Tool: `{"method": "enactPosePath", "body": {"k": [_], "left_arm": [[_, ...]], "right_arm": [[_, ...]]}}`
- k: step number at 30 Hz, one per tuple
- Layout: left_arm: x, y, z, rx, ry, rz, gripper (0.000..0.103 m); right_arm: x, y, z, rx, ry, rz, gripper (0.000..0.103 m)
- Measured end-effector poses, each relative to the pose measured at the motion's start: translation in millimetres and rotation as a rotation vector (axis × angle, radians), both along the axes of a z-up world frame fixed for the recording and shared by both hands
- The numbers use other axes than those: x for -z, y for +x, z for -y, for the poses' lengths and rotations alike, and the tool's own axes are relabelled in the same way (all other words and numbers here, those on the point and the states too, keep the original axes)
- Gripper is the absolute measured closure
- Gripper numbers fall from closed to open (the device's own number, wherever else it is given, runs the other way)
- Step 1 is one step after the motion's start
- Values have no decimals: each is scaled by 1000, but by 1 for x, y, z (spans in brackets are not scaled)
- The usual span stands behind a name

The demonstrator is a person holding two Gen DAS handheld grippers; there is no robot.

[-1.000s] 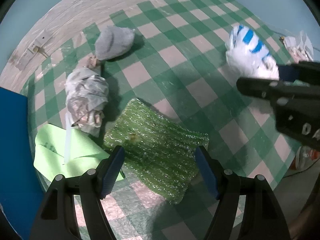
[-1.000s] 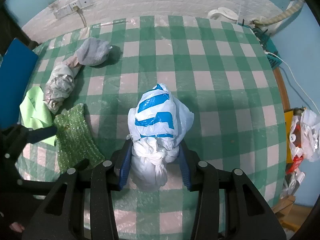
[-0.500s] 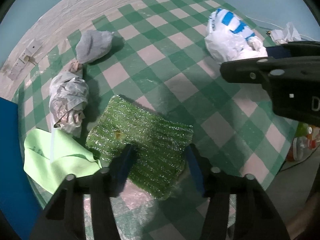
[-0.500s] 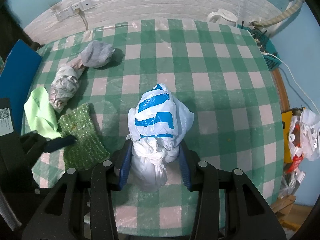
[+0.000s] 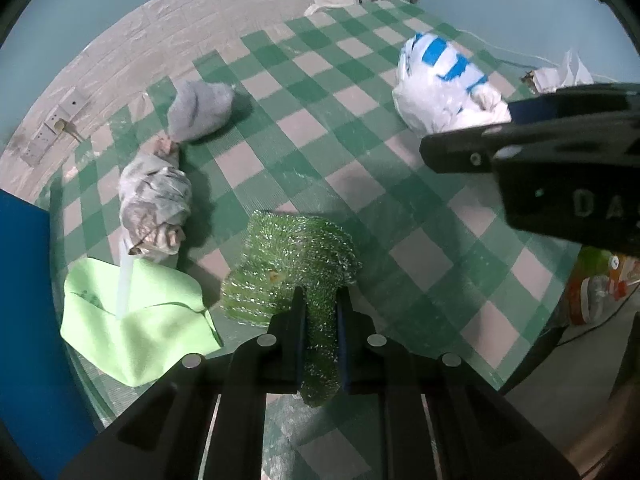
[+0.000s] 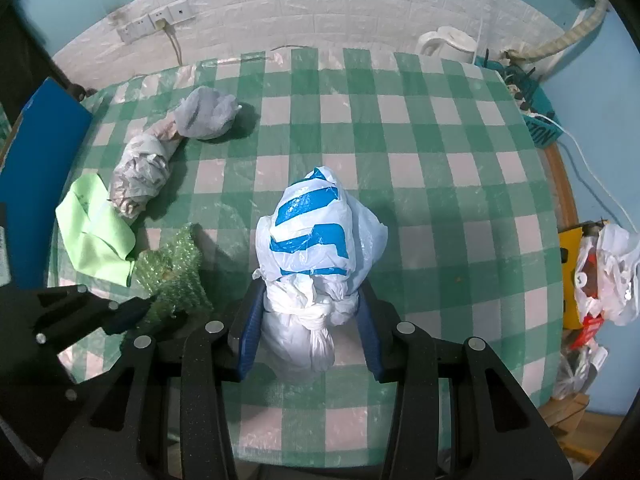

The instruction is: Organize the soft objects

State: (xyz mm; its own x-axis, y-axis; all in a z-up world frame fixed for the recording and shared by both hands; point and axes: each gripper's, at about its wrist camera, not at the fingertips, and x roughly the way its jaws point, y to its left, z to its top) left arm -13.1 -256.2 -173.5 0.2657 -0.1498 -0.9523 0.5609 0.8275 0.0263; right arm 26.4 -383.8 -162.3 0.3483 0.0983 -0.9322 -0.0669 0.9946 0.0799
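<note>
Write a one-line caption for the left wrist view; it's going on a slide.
Left gripper pinches the green bubble wrap on the checked table while the right gripper holds a knotted plastic bag.

Left wrist fisheye low at table [image 5: 360, 184] edge, right wrist higher, both sharing checkered top

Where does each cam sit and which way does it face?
Left wrist: on the left hand-held gripper, looking forward and down along its fingers, shut on the green mesh; the right hand-held gripper's side shows at right.
Right wrist: on the right hand-held gripper, facing the brick wall across the table, fingers around the striped bag; the left gripper shows lower left.
Shared: mesh, bag, grey bundle, lime cloth.
</note>
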Motion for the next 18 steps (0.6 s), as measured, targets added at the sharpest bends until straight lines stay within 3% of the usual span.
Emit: {"method": "enactPosePath", "body": {"k": [18], "left_arm": [[-43,20,-34,-68,-37,61,90]], "right_arm": [[-34,-8,-19,-50,-6,64,61]]}}
